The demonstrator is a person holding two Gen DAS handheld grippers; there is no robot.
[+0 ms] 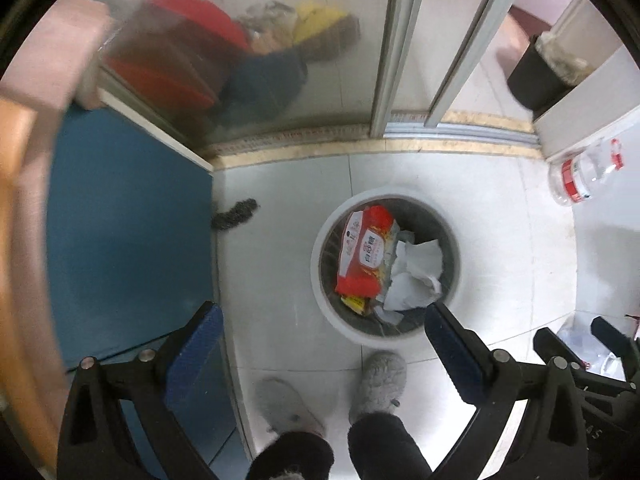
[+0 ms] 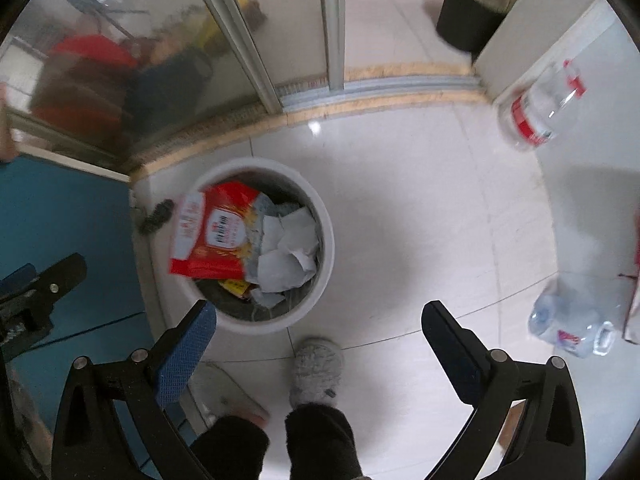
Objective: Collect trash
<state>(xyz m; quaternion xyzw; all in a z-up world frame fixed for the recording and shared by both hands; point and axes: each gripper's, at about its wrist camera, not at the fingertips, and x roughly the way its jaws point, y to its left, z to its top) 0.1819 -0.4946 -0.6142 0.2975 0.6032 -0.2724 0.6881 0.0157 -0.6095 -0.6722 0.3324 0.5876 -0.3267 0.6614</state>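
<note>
A round white trash bin (image 1: pixel 320 280) (image 2: pixel 326 248) stands on the tiled floor below both grippers. It holds a red snack bag (image 1: pixel 366 254) (image 2: pixel 216 236), crumpled white paper (image 1: pixel 416 276) (image 2: pixel 286 256) and a small yellow wrapper (image 1: pixel 354 303) (image 2: pixel 236 287). My left gripper (image 1: pixel 320 320) is open and empty above the bin's near rim. My right gripper (image 2: pixel 318 316) is open and empty, just right of the bin. Clear plastic bottles lie on a white surface at the right: one with a red label (image 1: pixel 582 172) (image 2: pixel 540 108), another nearer (image 2: pixel 572 320).
A blue panel (image 1: pixel 128 232) (image 2: pixel 60 220) stands to the left. A glass sliding door (image 1: pixel 248 52) and its track run behind the bin. A black bin (image 1: pixel 536 76) (image 2: pixel 466 20) stands beyond the doorway. The person's grey slippers (image 1: pixel 380 380) (image 2: pixel 316 372) are below the bin.
</note>
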